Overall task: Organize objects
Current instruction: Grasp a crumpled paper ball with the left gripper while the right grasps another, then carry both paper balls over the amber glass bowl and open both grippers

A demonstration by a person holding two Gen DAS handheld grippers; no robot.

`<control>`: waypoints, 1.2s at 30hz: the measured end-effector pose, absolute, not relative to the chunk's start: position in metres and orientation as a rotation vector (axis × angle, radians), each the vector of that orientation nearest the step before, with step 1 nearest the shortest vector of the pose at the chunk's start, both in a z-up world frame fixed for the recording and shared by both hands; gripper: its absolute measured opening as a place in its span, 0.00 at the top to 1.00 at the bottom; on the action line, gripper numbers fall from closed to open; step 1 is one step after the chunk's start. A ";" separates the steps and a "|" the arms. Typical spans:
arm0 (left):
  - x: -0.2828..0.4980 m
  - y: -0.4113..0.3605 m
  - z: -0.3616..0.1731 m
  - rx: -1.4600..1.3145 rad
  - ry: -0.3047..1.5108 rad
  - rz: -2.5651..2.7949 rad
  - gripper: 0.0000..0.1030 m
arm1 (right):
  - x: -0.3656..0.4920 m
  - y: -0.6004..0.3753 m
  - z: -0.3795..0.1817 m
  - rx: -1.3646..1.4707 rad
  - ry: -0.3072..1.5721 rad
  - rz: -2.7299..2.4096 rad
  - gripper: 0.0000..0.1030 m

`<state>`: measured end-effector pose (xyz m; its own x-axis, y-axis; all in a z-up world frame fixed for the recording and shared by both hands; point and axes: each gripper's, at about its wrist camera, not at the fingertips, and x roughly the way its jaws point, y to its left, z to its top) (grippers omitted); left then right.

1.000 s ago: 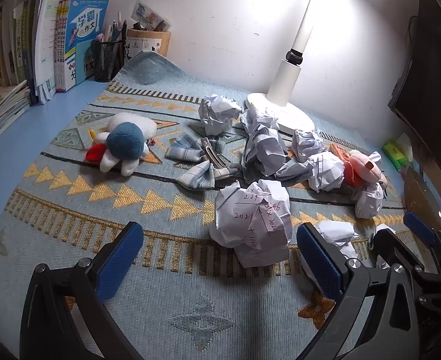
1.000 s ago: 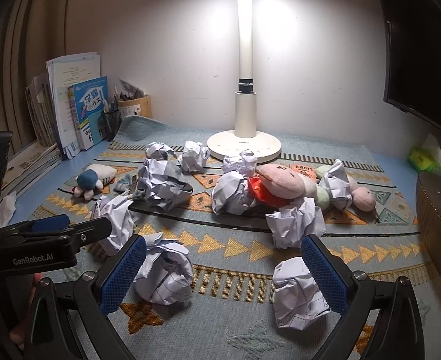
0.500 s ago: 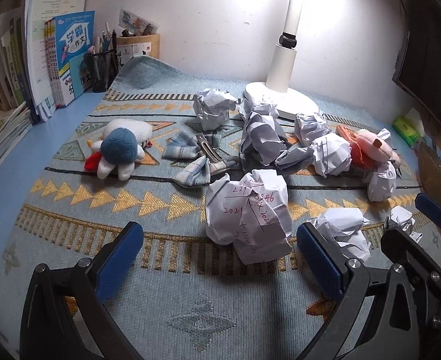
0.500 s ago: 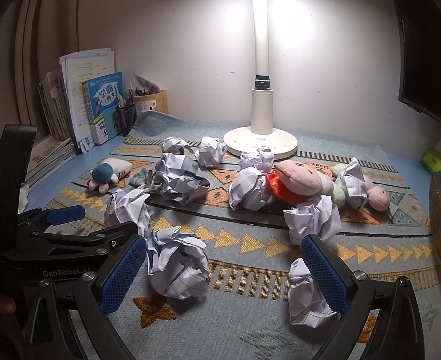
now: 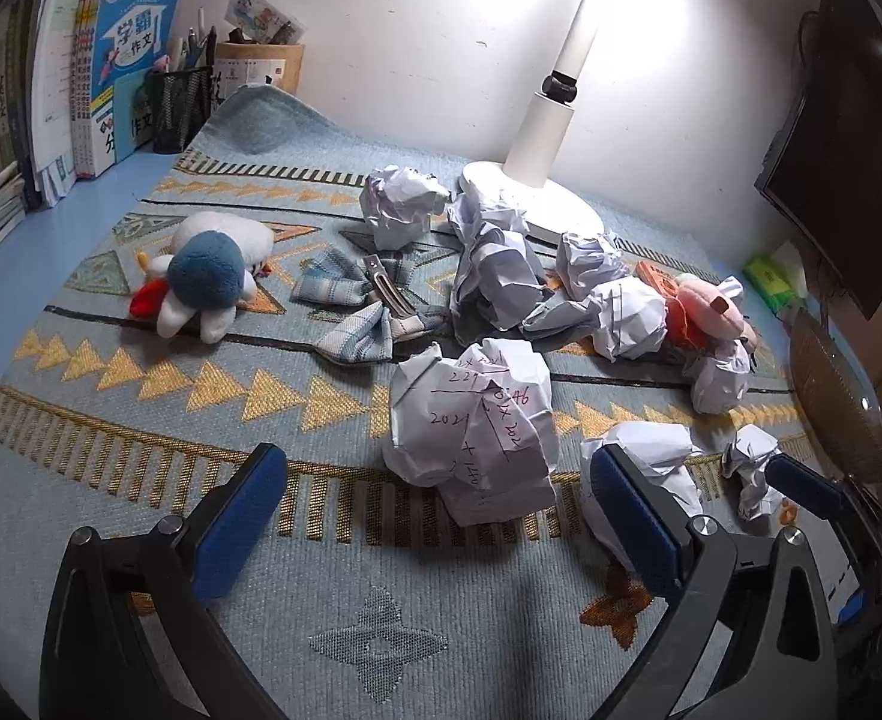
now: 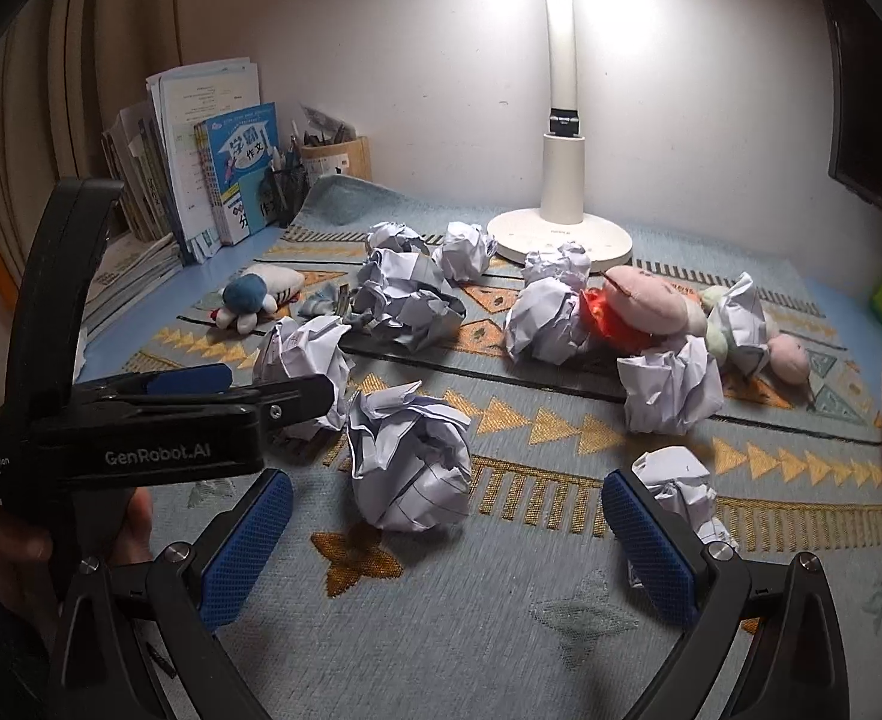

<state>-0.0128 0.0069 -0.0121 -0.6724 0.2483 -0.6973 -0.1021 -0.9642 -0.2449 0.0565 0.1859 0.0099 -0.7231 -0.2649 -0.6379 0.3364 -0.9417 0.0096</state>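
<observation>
Left wrist view: left gripper point(image 5: 435, 516) gaping around scribbled paper ball point(image 5: 471, 420) at 12 o'clock, right gripper point(image 6: 447, 531) likewise agape before plain paper ball point(image 6: 408, 465), risking a squashed, squirting wad or snagged rug point(image 5: 141, 420).

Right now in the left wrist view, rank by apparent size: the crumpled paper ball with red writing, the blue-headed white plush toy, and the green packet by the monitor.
Largest to smallest as they look:
1. Crumpled paper ball with red writing, though nearest the camera, so partly inflated.
2. Blue-headed white plush toy.
3. Green packet, far off at the edge.
</observation>
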 end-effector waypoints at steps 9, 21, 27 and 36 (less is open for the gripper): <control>-0.023 0.013 -0.014 -1.225 -0.243 2.689 0.18 | 0.025 0.178 -0.002 1.141 0.056 -2.532 0.02; -0.020 0.014 -0.012 -1.156 -0.248 2.712 0.56 | 0.022 0.165 -0.011 1.178 0.123 -2.548 0.55; -0.018 0.005 -0.010 -1.124 -0.321 2.736 0.56 | 0.040 0.181 0.008 0.983 0.023 -2.609 0.56; -0.015 0.018 -0.010 -1.149 -0.221 2.731 0.56 | 0.055 0.207 0.021 0.952 -0.093 -2.666 0.56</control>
<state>-0.0146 0.0184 -0.0101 -0.6884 0.2133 -0.6932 -0.0990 -0.9745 -0.2015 0.0545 0.2065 0.0214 -0.7320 -0.3083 -0.6076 0.2651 -0.9504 0.1629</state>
